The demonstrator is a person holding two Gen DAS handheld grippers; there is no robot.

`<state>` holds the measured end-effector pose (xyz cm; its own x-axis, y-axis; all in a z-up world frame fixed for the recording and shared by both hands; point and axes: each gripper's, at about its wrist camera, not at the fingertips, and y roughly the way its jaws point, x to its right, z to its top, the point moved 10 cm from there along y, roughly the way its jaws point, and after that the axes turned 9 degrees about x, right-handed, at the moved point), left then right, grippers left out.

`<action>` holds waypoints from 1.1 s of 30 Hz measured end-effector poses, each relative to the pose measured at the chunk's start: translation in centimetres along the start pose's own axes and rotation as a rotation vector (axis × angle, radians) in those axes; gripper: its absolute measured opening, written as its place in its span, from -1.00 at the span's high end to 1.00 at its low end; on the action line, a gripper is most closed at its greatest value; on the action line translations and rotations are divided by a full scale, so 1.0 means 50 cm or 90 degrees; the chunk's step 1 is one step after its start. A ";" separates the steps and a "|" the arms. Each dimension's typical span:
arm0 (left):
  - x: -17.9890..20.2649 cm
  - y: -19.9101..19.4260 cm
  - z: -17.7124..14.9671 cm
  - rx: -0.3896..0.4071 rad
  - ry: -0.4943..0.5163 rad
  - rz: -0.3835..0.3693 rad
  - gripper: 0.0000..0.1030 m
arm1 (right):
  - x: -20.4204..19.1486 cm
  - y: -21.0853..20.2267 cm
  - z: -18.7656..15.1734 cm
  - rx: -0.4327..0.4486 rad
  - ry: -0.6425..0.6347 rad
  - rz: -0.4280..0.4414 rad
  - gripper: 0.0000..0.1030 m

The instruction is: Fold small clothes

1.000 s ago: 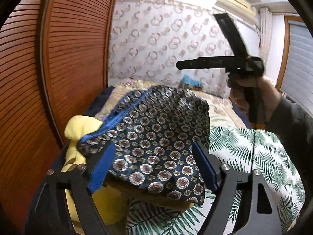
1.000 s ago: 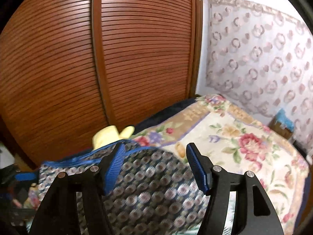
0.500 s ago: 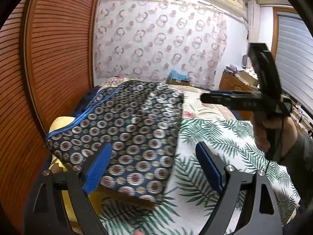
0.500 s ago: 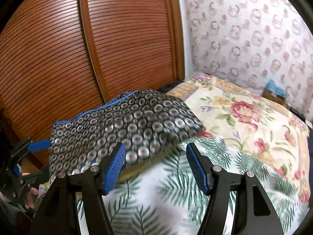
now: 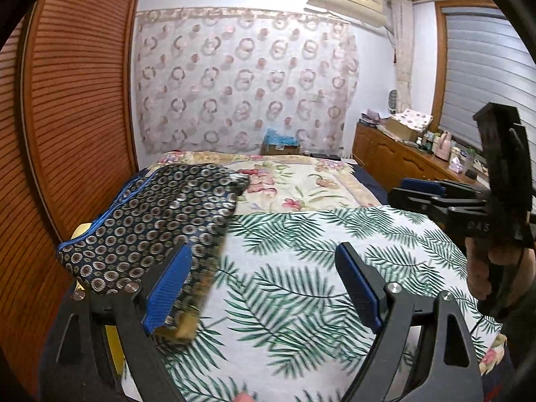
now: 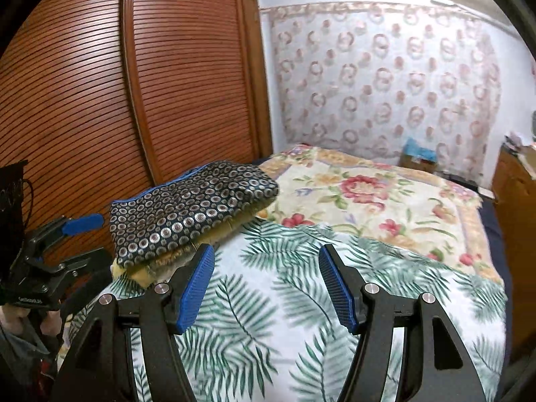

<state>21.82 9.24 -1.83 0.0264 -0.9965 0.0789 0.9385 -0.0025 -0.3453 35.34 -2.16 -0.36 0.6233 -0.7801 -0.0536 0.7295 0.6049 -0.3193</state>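
Folded garment [image 5: 160,214] left of open left gripper [image 5: 264,288], seemingly untouched.

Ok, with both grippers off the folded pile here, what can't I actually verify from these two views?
- Yellow garment under the patterned garment: only edges show, so its fold is unverifiable, in either view.
- Items on the wooden dresser: too small in the left view, cut off in the right.
- Near edge of the palm-leaf sheet: hidden behind the open left gripper and right gripper.
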 end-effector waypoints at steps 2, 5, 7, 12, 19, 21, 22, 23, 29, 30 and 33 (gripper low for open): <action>0.024 -0.013 0.001 0.001 0.004 -0.005 -0.70 | -0.002 -0.038 -0.008 0.006 0.002 -0.013 -0.30; 0.051 -0.029 0.002 0.006 0.009 -0.012 -0.70 | -0.003 -0.108 -0.023 0.022 0.006 -0.038 -0.30; 0.072 -0.043 0.002 0.009 0.016 -0.013 -0.70 | 0.000 -0.150 -0.040 0.028 0.011 -0.053 -0.30; 0.112 -0.073 0.006 0.021 0.027 -0.020 -0.70 | -0.014 -0.243 -0.059 0.048 0.023 -0.086 -0.36; 0.145 -0.112 0.008 0.035 0.032 -0.016 -0.70 | -0.043 -0.359 -0.084 0.080 0.042 -0.137 -0.58; 0.151 -0.123 0.005 0.036 0.030 -0.015 -0.70 | -0.055 -0.387 -0.092 0.091 0.048 -0.155 -0.59; 0.153 -0.127 0.003 0.037 0.030 -0.012 -0.70 | -0.061 -0.398 -0.094 0.095 0.049 -0.165 -0.59; 0.151 -0.131 0.002 0.038 0.031 -0.008 -0.70 | -0.065 -0.413 -0.098 0.101 0.051 -0.177 -0.59; 0.150 -0.140 0.002 0.045 0.031 -0.001 -0.70 | -0.098 -0.453 -0.114 0.107 0.056 -0.202 -0.59; 0.151 -0.141 0.000 0.045 0.031 0.000 -0.70 | -0.105 -0.457 -0.116 0.106 0.055 -0.204 -0.59; 0.150 -0.143 0.002 0.048 0.034 0.002 -0.70 | -0.113 -0.451 -0.114 0.104 0.057 -0.209 -0.59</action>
<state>15.34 1.79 1.30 0.0125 -0.9995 0.0280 0.9619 0.0044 -0.2733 13.76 -12.31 1.73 0.3275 -0.9430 -0.0588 0.9260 0.3327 -0.1783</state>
